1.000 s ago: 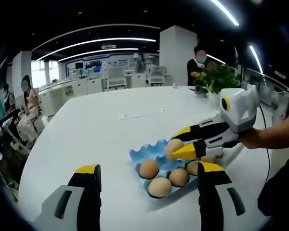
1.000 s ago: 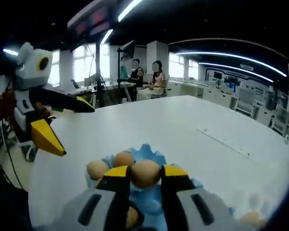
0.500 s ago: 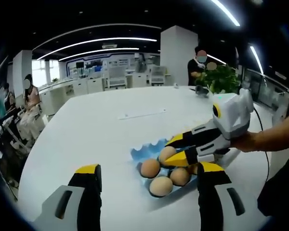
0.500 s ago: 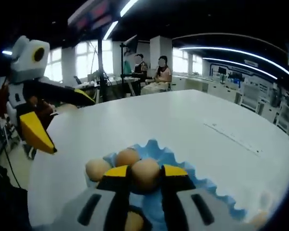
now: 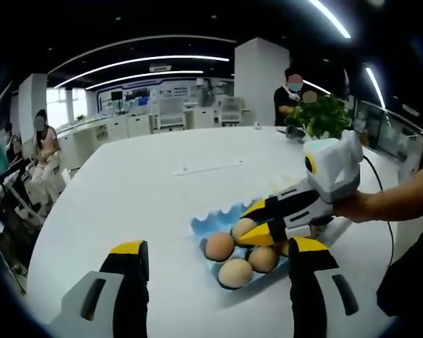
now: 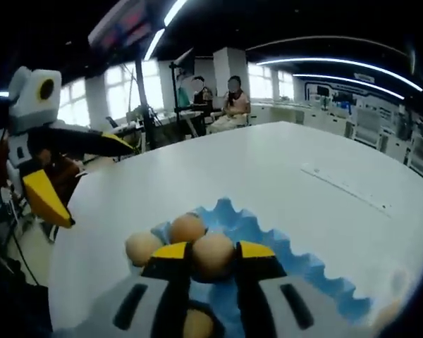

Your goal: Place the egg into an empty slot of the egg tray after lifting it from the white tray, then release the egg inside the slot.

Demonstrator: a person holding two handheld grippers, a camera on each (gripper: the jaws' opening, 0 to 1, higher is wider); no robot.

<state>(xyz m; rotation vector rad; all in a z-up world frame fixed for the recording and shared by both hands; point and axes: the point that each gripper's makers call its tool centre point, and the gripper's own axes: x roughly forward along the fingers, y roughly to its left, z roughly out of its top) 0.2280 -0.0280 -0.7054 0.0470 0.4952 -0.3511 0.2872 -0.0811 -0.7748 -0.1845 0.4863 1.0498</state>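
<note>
On the white desk point(image 5: 148, 190), left to right in the left gripper view: the left tool point(image 5: 215, 282) hangs idle over bare desk, jaws spread wide, nothing between them. It's parked clear of the work, likely so it doesn't crowd the tray. Just right of centre sits the blue egg tray point(image 5: 225, 224) with several eggs already seated: one at the left point(image 5: 218, 246), one at the near edge point(image 5: 235, 272), one more to the right point(image 5: 262, 258). Further right, the right tool point(image 5: 257, 224) reaches in from a person's hand point(image 5: 352, 205), tips low over the tray's back row, pinching the egg point(image 5: 243, 227) between its yellow tips.

Right gripper view, left to right: the left tool point(image 6: 92, 179) floats off at the left, open, well apart from the tray. Centre: the right tool point(image 6: 212, 253) has both jaws pressed onto the egg point(image 6: 212, 254), held straight along the jaw axis, probably to keep the shell from rolling out. Egg sits right above or just into a slot of the egg tray point(image 6: 268, 236); can't tell if it touches the cup yet. Two seated eggs lie just behind it point(image 6: 187, 229) and to the left point(image 6: 142, 247). The scalloped rim runs on to the right with open slots.

Judgement: placing step nearly done, release not yet made; a gentle opening is needed.
</note>
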